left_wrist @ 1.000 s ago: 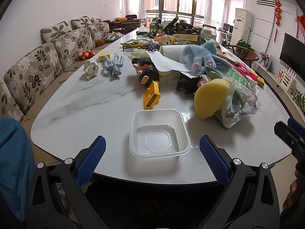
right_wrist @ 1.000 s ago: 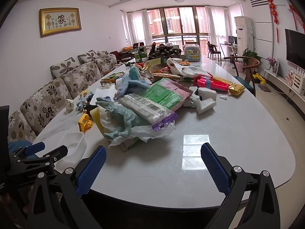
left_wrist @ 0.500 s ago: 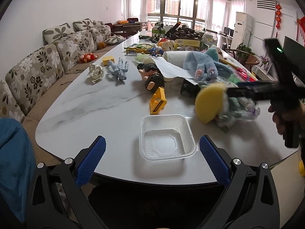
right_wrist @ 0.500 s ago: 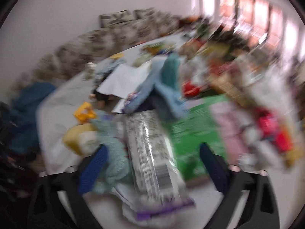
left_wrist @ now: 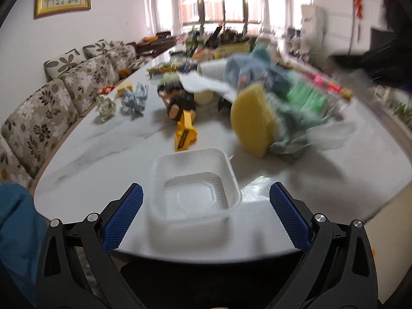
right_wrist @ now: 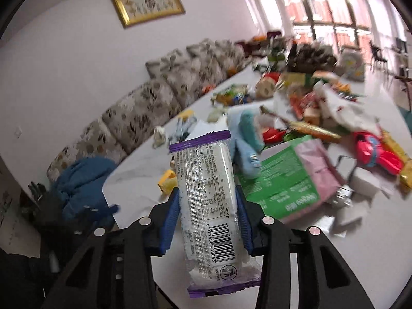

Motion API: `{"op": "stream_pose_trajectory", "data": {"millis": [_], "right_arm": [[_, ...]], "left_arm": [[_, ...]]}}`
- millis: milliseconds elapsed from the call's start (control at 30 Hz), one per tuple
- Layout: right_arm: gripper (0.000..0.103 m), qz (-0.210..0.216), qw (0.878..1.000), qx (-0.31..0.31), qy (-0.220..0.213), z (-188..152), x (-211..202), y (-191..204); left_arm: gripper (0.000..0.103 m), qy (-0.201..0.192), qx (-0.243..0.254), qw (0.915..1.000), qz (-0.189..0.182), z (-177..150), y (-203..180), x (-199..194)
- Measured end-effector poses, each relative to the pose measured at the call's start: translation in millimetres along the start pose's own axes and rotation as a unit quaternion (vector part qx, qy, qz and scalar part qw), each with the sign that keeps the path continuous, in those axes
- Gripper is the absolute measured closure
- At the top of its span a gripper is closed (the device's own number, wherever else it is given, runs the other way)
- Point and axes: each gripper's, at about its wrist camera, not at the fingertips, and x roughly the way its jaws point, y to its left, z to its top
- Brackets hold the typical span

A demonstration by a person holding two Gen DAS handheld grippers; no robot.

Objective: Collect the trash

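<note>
Right gripper (right_wrist: 207, 219) has just been closing and now pinches the purple-edged snack wrapper (right_wrist: 209, 206) mid-length, lifted clear of the bench (right_wrist: 360, 244). Left gripper (left_wrist: 206, 209) stands wide open around the white plastic tray (left_wrist: 193, 188), probably lined up as the next pickup.

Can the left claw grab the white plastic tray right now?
Probably yes. The left claw is open, and the white plastic tray sits right between its blue pads near the table edge, with nothing in the way.
</note>
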Motion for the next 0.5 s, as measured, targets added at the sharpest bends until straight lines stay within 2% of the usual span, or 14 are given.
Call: {"op": "stream_pose_trajectory", "data": {"millis": [67,100,167,233,267,333,367,400,467,500], "right_arm": [[0.061,0.001,1.0,0.013,-0.013,-7,-12,-1],[0.061,0.001,1.0,0.022,-0.019,-9,-15,-2],[0.061,-0.004,0.999,0.035,-0.027,-18,-22,1],[0.061,-0.001,0.999,0.04,-0.03,-29,-32,9],[0.061,0.015,0.999,0.039,-0.027,-39,-39,19],[0.061,0.04,0.999,0.027,-0.012,-58,-49,39],[0.061,0.062,0.998,0.019,0.015,-76,-51,55],[0.061,0.075,0.996,0.018,0.041,-89,-49,64],[0.061,0.082,0.992,0.016,0.098,-123,-35,81],[0.061,0.077,0.99,0.015,0.118,-135,-29,84]], "left_arm": [[0.012,0.027,-0.009,0.9995,0.016,7,-1,21],[0.035,0.027,-0.023,0.9993,0.01,10,3,26],[0.035,0.036,-0.044,0.9983,-0.011,14,11,24],[0.035,0.011,-0.041,0.999,-0.014,12,16,0],[0.035,-0.009,-0.024,0.9995,-0.018,9,15,-17],[0.032,-0.059,0.044,0.9957,-0.056,-9,10,-69],[0.032,-0.066,0.068,0.9931,-0.069,-19,8,-83],[0.031,-0.061,0.103,0.9889,-0.088,-37,7,-100],[0.028,-0.025,0.134,0.9847,-0.109,-63,6,-107],[0.022,0.0,0.142,0.9827,-0.119,-79,7,-103]]}}
